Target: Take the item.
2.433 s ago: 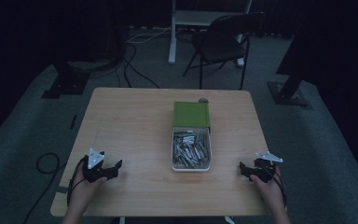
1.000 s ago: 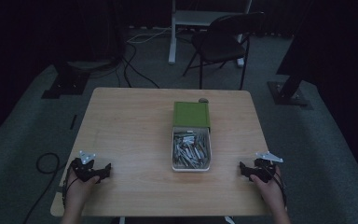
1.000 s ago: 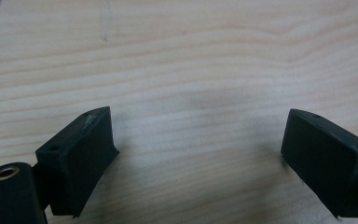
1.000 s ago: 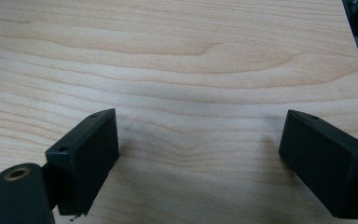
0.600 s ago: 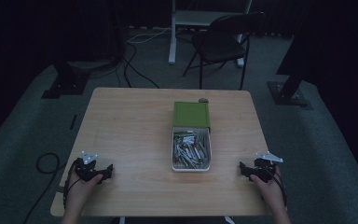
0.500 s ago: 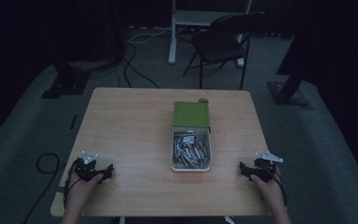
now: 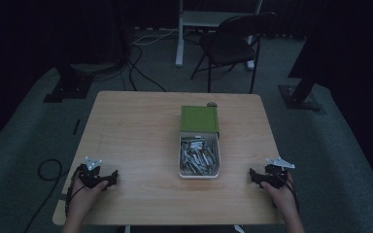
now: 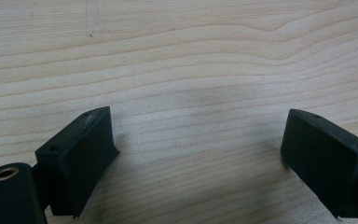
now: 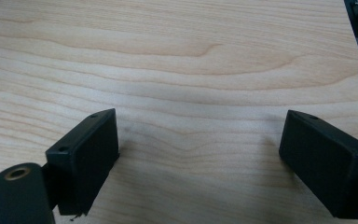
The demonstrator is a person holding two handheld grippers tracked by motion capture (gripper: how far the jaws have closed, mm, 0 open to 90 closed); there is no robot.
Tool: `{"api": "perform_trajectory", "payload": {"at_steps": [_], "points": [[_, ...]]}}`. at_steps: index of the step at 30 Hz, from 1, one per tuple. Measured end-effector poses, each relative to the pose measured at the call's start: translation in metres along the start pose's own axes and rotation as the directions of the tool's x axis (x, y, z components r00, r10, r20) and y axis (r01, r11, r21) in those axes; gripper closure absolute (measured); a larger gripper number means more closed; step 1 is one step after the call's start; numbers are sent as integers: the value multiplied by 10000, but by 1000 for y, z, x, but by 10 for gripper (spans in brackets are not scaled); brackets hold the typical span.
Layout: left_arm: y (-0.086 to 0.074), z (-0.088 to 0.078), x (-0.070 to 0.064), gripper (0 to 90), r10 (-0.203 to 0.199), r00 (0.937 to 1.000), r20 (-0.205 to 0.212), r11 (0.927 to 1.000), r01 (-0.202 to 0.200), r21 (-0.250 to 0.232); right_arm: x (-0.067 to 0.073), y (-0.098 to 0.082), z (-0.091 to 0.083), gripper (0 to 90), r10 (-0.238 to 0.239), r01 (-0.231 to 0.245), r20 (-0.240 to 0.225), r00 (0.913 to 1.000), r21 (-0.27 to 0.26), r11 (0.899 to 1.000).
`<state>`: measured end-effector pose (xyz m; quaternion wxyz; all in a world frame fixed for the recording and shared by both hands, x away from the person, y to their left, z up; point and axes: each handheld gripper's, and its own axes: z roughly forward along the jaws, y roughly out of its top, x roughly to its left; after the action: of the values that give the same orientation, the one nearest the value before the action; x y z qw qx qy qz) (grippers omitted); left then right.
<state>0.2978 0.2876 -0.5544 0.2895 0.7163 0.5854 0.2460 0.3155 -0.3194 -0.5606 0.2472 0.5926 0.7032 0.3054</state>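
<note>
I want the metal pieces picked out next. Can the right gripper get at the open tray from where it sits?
Probably yes: the right gripper rests open on bare table, and nothing lies between it and the tray.

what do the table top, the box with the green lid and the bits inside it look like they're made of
Table top: light wood or wood-look laminate, matte, with wavy grain lines close up. Box: pale rim, maybe plastic or tin; too dim to tell. Its green lid: flat, dull green, possibly painted metal or card. The bits inside: grey with a faint sheen, probably small metal parts.
</note>
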Motion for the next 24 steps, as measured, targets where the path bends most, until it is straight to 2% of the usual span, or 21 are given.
{"api": "perform_trajectory", "payload": {"at_steps": [4, 24], "points": [[0, 0, 0, 103, -1, 10000, -2, 10000, 1, -5, 3, 1, -1, 115, 207, -209, -166, 9996, -109, 9997], [0, 0, 0, 104, -15, 10000, -5, 10000, 15, -24, 27, 23, -28, 116, 101, -145, -734, 9973, -602, 9981]]}}
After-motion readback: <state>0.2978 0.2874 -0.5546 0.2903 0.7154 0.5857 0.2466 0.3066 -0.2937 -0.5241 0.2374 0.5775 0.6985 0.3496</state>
